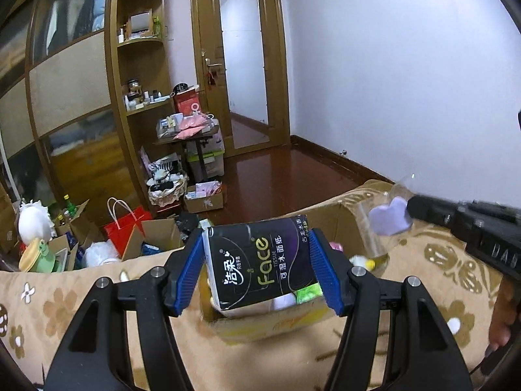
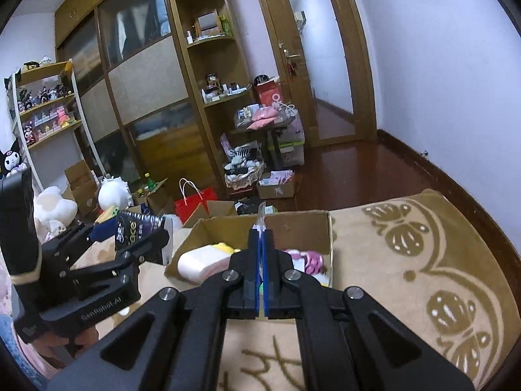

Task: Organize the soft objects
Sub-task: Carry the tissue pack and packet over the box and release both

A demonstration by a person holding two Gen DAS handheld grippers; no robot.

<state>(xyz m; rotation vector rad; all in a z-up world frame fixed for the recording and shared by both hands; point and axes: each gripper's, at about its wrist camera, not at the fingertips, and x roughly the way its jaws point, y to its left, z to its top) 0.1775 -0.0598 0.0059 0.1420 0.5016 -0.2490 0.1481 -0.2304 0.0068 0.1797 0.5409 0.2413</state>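
My left gripper point(image 1: 256, 244) is shut on a black "Face" tissue pack point(image 1: 260, 270), its blue pads point(image 1: 320, 267) pressing both sides. It hangs above an open cardboard box point(image 1: 338, 218) that holds several soft things. My right gripper point(image 1: 411, 207) comes in from the right, shut on a clear plastic bag point(image 1: 374, 238) with a purple heart-shaped item point(image 1: 390, 220) inside. In the right wrist view the right gripper point(image 2: 262, 233) is shut, and a thin edge of the clear bag point(image 2: 261, 216) sticks out past its tips. The left gripper point(image 2: 130, 238) with the tissue pack point(image 2: 133, 228) is left of the box point(image 2: 293, 224).
The box sits on a beige patterned blanket point(image 2: 407, 260). In it lie a white-and-yellow plush point(image 2: 198, 264) and a pink item point(image 2: 309, 259). Beyond the blanket's edge the floor is cluttered: a red bag point(image 1: 125, 224), cartons, plush toys point(image 2: 52, 205). A wardrobe and a door stand behind.
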